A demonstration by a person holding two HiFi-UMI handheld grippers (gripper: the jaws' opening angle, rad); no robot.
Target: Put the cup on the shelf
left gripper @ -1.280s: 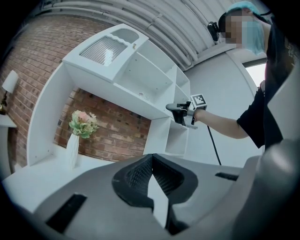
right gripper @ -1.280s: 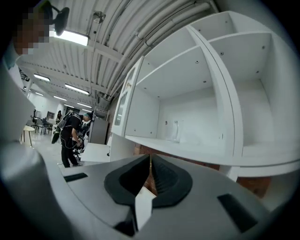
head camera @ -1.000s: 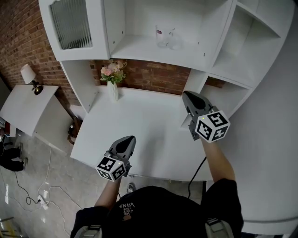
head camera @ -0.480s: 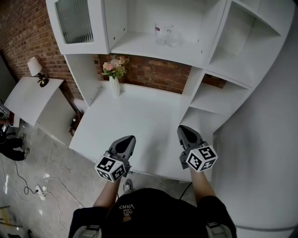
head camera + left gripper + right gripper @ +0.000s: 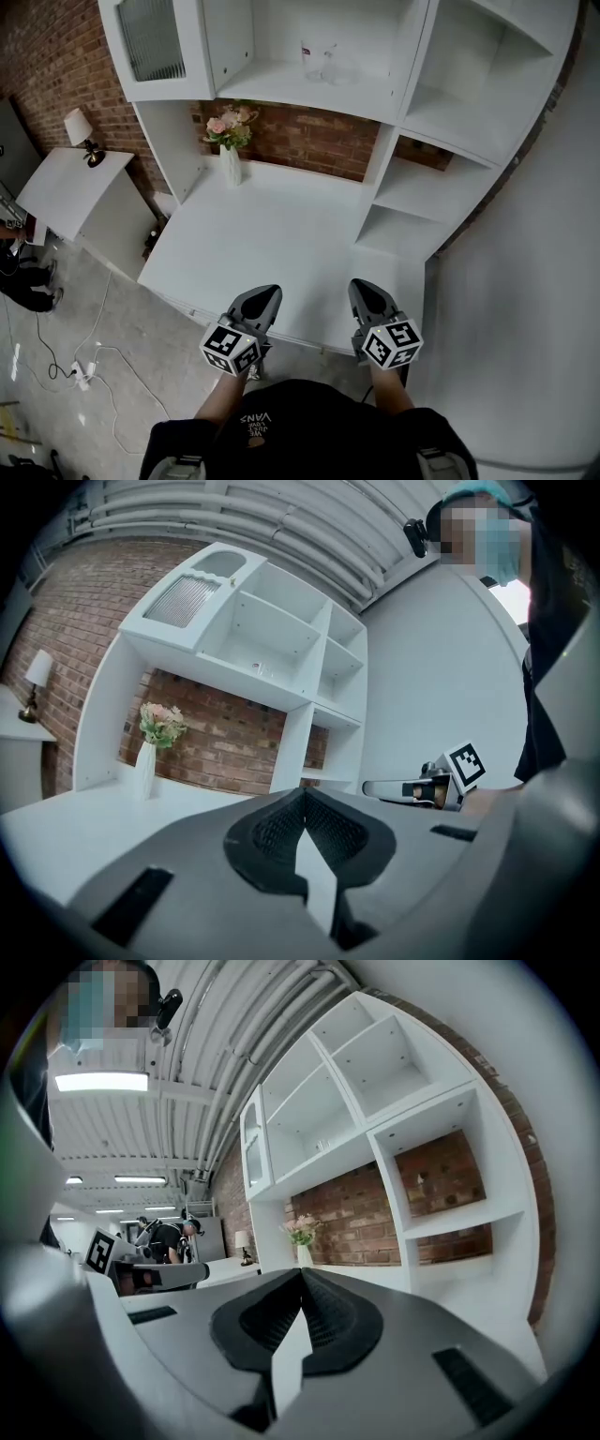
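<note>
A person stands at the front edge of a white desk with a two-jaw gripper in each hand, both held low over the desk's near edge and pointing toward the white shelf unit on the brick wall. The left gripper has its jaws pressed together with nothing between them, and the right gripper, just beside it, is likewise closed and empty. The cup, a clear glass, stands upright on the upper shelf, well apart from both grippers, with a second glass just beside it. A vase of flowers sits at the back of the desk under that shelf. A lamp stands on a side table to the left.
</note>
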